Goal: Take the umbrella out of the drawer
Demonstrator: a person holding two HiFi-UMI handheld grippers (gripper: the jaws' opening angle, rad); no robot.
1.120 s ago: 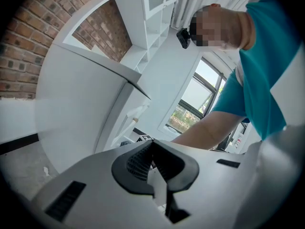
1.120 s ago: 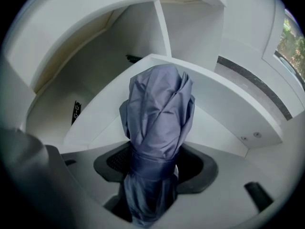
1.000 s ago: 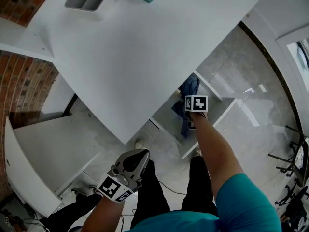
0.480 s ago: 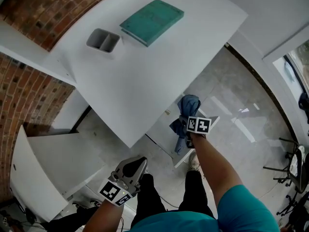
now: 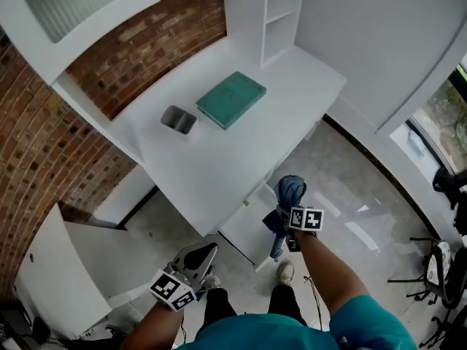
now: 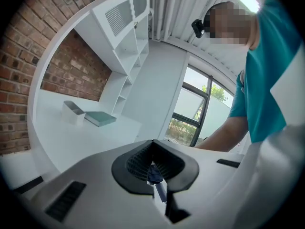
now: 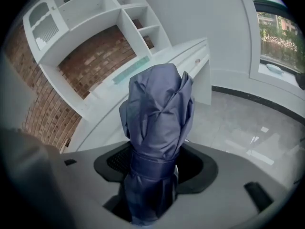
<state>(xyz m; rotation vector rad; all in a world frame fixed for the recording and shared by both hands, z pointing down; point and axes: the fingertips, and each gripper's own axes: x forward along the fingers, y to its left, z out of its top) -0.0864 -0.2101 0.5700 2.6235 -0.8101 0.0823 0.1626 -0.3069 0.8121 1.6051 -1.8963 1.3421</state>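
Note:
A folded blue umbrella (image 5: 289,192) (image 7: 157,123) stands upright in my right gripper (image 5: 288,228) (image 7: 153,173), which is shut around its strapped lower part. It hangs over the floor, just above and to the right of the open white drawer (image 5: 246,230) under the desk's front edge. My left gripper (image 5: 197,257) (image 6: 155,168) is low at the left, in front of the desk, shut with nothing in it. Through the slit between its jaws a bit of the umbrella shows in the left gripper view.
The white desk (image 5: 219,159) carries a teal book (image 5: 231,99) and a small grey box (image 5: 179,119). White shelves (image 5: 281,13) and a brick wall (image 5: 44,159) stand behind it. A white cabinet door (image 5: 51,268) stands open at the left. Chairs (image 5: 438,268) are at the far right.
My right gripper has lifted the umbrella up out of the drawer and holds it higher. The head view has tilted up, so more of the desk and wall shows. The left gripper has hardly moved.

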